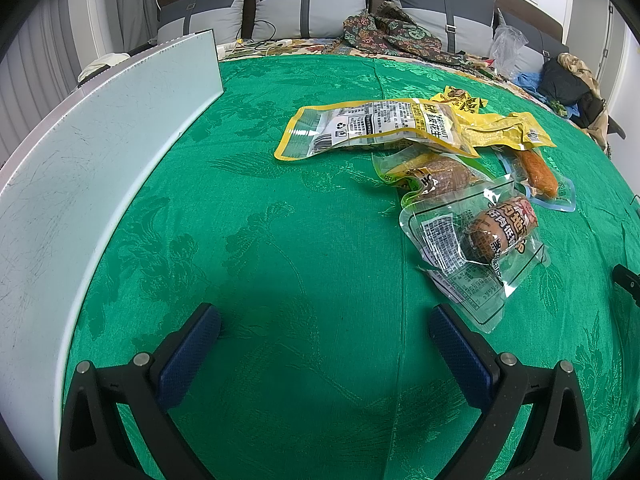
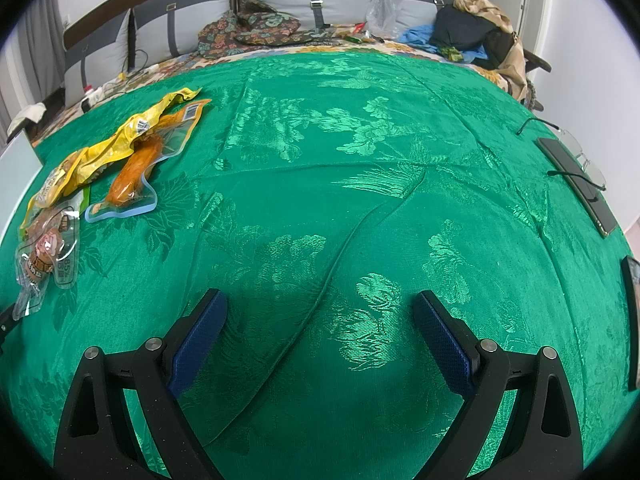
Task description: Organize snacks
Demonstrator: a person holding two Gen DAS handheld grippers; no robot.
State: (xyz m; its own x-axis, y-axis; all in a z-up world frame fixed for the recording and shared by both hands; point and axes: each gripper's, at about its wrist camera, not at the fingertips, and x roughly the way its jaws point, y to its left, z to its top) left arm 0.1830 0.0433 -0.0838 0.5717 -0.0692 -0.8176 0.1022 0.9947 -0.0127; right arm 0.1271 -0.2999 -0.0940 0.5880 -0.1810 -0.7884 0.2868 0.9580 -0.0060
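Note:
Several snack packs lie in a pile on the green cloth [image 1: 280, 240]. A yellow-edged peanut bag [image 1: 372, 128] lies farthest. A brown snack in a green-edged pack [image 1: 436, 178] sits below it. A clear pack with a dark sausage [image 1: 488, 236] lies nearest. An orange sausage pack [image 1: 538, 174] lies at the right, also in the right wrist view [image 2: 132, 174]. My left gripper [image 1: 324, 320] is open and empty, below left of the pile. My right gripper [image 2: 320, 308] is open and empty over bare cloth, right of the pile.
A white box wall [image 1: 80, 184] stands along the left. Grey cushions [image 1: 312, 4], patterned fabric [image 1: 388, 32] and clothes [image 2: 476, 28] lie at the back. Glasses [image 2: 584, 160] and a dark phone [image 2: 576, 184] lie at the right edge.

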